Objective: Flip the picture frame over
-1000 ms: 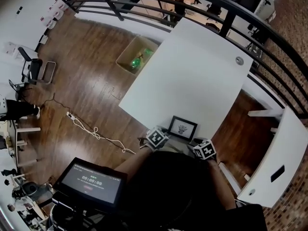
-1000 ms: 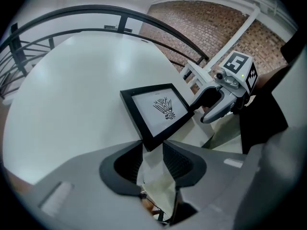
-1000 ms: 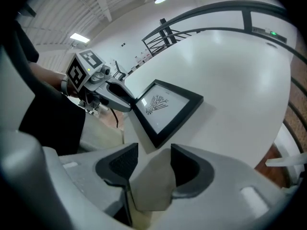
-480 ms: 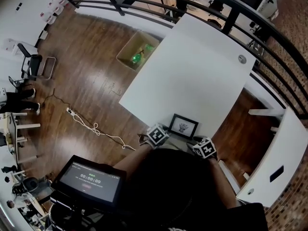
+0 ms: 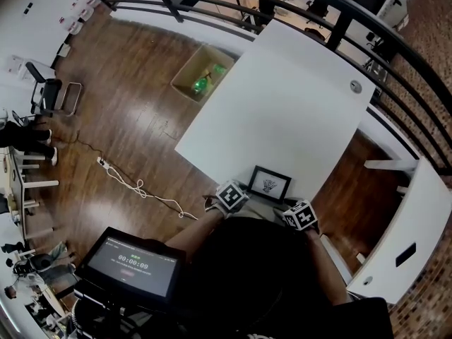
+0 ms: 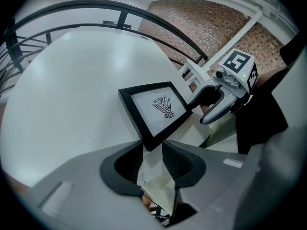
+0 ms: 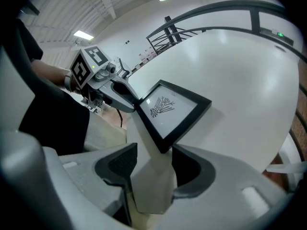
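Observation:
A black picture frame (image 5: pixel 269 184) with a white print lies face up at the near edge of the white table (image 5: pixel 282 111). In the left gripper view its near corner (image 6: pixel 151 145) reaches into the gap of my left gripper (image 6: pixel 152 151), and the pads stand apart from it. My right gripper (image 7: pixel 154 153) straddles the frame's other near corner (image 7: pixel 165 145); its jaws are opening and do not press on it. In the head view both marker cubes, left (image 5: pixel 230 198) and right (image 5: pixel 299 216), sit just behind the frame, and the person's head hides the arms.
A cardboard box (image 5: pixel 201 82) with green items stands on the wooden floor left of the table. A black railing (image 5: pixel 332 27) runs behind the table. A second white table (image 5: pixel 402 239) is at the right, and a dark screen (image 5: pixel 134 263) sits at lower left.

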Demonstrator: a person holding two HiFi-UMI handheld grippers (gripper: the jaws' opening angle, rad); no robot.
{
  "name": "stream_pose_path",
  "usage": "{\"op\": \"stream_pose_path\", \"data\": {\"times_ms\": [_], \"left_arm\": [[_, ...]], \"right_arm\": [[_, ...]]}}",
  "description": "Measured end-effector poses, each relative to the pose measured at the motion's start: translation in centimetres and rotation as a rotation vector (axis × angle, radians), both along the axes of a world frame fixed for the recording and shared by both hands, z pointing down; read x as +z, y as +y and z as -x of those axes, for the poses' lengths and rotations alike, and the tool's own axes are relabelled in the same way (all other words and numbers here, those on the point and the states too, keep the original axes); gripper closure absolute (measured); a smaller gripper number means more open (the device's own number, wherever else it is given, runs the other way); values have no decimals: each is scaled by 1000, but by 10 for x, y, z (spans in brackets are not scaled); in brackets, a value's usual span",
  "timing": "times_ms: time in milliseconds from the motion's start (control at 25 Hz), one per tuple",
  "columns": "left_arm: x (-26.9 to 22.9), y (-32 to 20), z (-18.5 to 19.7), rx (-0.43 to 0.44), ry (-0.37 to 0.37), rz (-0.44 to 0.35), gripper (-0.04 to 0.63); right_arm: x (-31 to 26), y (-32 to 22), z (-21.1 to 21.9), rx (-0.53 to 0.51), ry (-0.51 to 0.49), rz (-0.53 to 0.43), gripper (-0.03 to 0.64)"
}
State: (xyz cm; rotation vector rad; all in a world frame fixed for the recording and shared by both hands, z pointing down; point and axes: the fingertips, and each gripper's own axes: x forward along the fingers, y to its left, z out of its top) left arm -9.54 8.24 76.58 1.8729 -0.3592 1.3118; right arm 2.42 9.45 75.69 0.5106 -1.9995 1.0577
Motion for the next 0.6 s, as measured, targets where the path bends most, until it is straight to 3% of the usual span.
{"op": "stream_pose_path", "data": {"times_ms": [160, 600], "left_arm": [[-2, -16, -21, 5, 95, -77, 462], [-20, -34, -37, -3, 163, -121, 462]], "right_arm": [[-1, 0, 0, 1, -6, -1, 408], [-8, -9, -13, 45, 4, -38, 408]]}}
